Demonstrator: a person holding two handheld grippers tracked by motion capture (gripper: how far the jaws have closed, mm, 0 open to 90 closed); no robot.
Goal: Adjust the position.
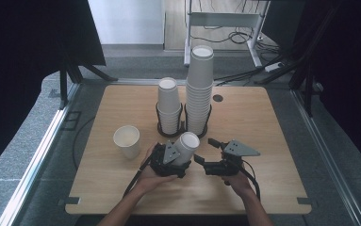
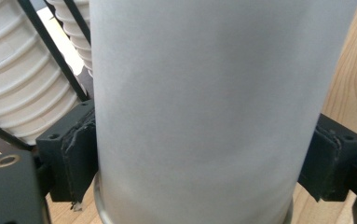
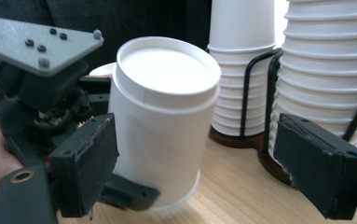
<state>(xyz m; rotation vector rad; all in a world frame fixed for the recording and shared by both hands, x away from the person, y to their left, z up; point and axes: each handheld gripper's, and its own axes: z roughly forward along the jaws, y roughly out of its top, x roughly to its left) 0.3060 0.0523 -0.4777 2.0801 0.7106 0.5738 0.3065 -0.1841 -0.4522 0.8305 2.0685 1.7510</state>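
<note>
Paper cup (image 1: 188,142) held base up and tilted, just in front of the tall stack (image 1: 201,94), near side.

Wooden table (image 1: 263,122) beneath all of it. Tall stack at the middle of the far half, upside down in a black wire holder (image 1: 207,123). Short stack (image 1: 169,106) just beside the tall stack, to its left, in a holder of its own. Loose cup (image 1: 127,141) upright, mouth open, well to the left of the tall stack and nearer the person.

Left gripper (image 1: 182,155) closed on the paper cup, partway shut, pads (image 2: 80,154) pressing both sides of the wall low down, close to the rim. Right gripper (image 1: 206,150) wide apart and holding nothing, level with the cup's right flank, in front of the tall stack; one jaw just beside the cup wall, contact not clear.

Likely step: lowering the cup to the table or passing it across for turning over.

- Hold the squeeze light; thin paper wall, easy to dent or buckle.
- Bring the cup down slowly and square, rim flat, well clear of the tall stack's holder.
- For a handover, close the right jaws on the upper wall before easing the left ones.
- Avoid swinging toward the tall stack; a nudge looks enough to topple it.
</note>
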